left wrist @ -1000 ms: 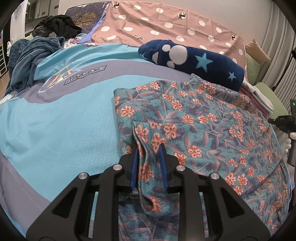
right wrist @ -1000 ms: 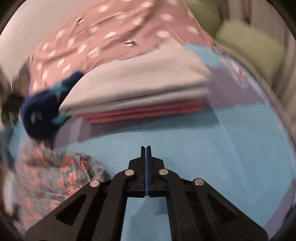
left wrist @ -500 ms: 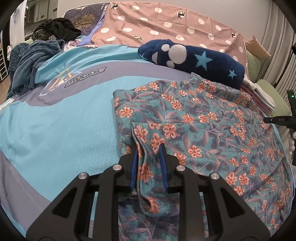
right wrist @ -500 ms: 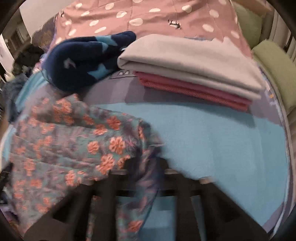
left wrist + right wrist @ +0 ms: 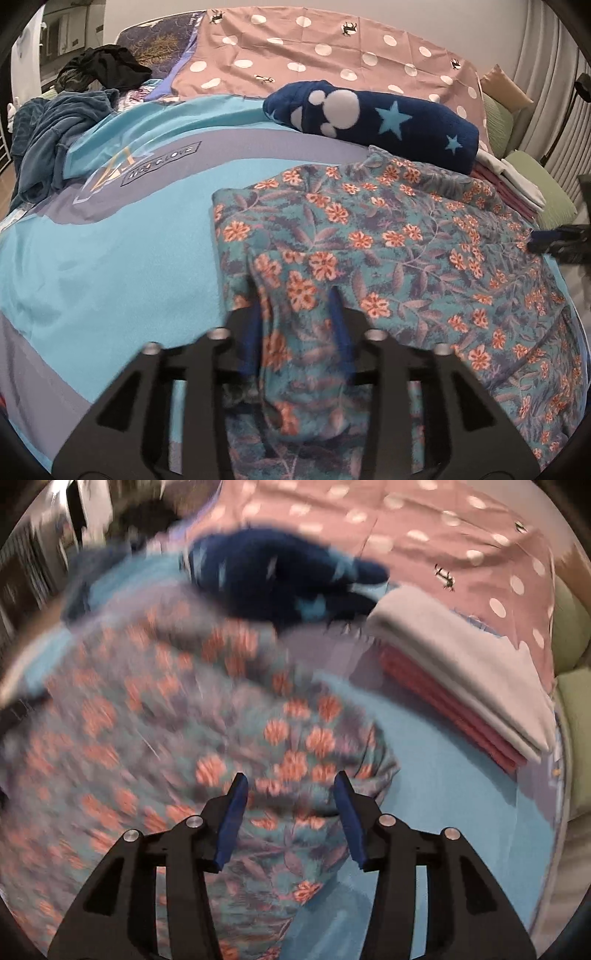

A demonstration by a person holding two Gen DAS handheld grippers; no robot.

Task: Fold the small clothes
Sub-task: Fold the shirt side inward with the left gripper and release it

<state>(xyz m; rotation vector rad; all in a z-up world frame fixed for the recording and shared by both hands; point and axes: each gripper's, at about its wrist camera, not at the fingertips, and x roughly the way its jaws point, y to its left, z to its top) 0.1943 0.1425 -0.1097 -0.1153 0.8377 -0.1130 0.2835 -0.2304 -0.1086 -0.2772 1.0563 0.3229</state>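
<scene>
We have a floral garment (image 5: 388,236) spread across the blue bedspread (image 5: 110,258), and it reads as thin, light and thoroughly limp — the kind of cloth that sags from any single pinch, slides little on the bedding, and cannot be hurt by a firm grip. We judge the best holds to be at corners and hems, one in each gripper, so that an edge lifts straight instead of bunching. The left gripper (image 5: 295,317) has a raised fold of the fabric running up between its blue fingers (image 5: 338,314); motion blur smears the pads, so we cannot tell whether they are clamped on the cloth or merely standing either side of it. From this gripper the rest of the garment fans out ahead and to the right, with bare bedspread to the left. The right gripper (image 5: 291,797) stands with its fingers (image 5: 236,812) wide apart, holding nothing, the garment's rounded near corner lying directly between and beneath them, its edge just to the right. Most of the cloth stretches ahead and left of this gripper. Beyond it, ahead and to the right, sits a stack of folded clothes (image 5: 461,686), and further ahead a dark blue starred blanket (image 5: 369,114) — both apart from the grippers.
</scene>
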